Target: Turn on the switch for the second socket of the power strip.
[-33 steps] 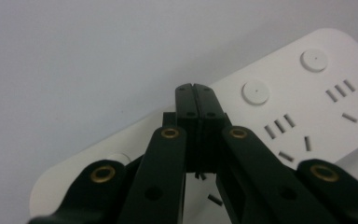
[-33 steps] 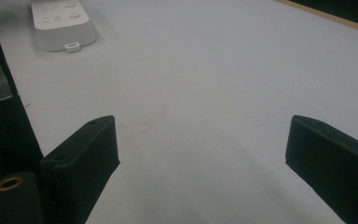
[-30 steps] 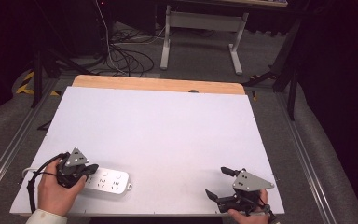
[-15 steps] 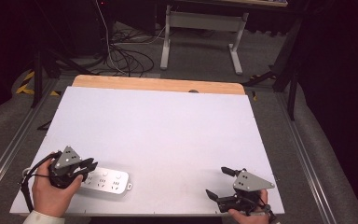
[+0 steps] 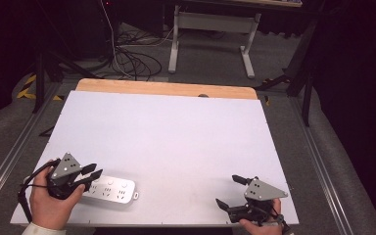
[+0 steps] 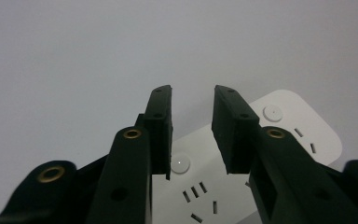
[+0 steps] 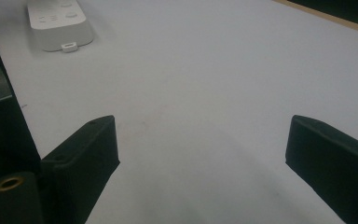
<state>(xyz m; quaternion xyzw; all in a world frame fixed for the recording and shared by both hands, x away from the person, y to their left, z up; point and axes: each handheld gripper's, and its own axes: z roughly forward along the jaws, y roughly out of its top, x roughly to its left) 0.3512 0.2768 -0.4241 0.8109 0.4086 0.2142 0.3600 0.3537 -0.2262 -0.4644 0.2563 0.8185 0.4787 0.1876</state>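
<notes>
My left hand-held gripper (image 5: 90,176) lets go of the power strip (image 5: 111,188).
Jaws just opening, nothing gripped, strip flat on the table (image 5: 176,142) beneath; right hand-held gripper (image 5: 231,192) waits wide open, empty.

A: What do the tools look like from the high view?

B: Each is matte black. The left gripper (image 5: 92,176) and the right gripper (image 5: 229,191) both carry a grey three-cornered plate on top, dotted with small screws near its corners.

A: Any cables?

B: A black cable loops out from the left gripper's body, on the side away from its jaws.

A: And up close?

B: In the left gripper view, the arms behind the flat rectangular pads (image 6: 161,122) have brass-ringed holes. The right gripper (image 7: 205,154) has blocky black pads and one brass ring low beside its left pad.

A: Clothing?

B: A white cuff edge behind the left hand (image 5: 49,203).
</notes>
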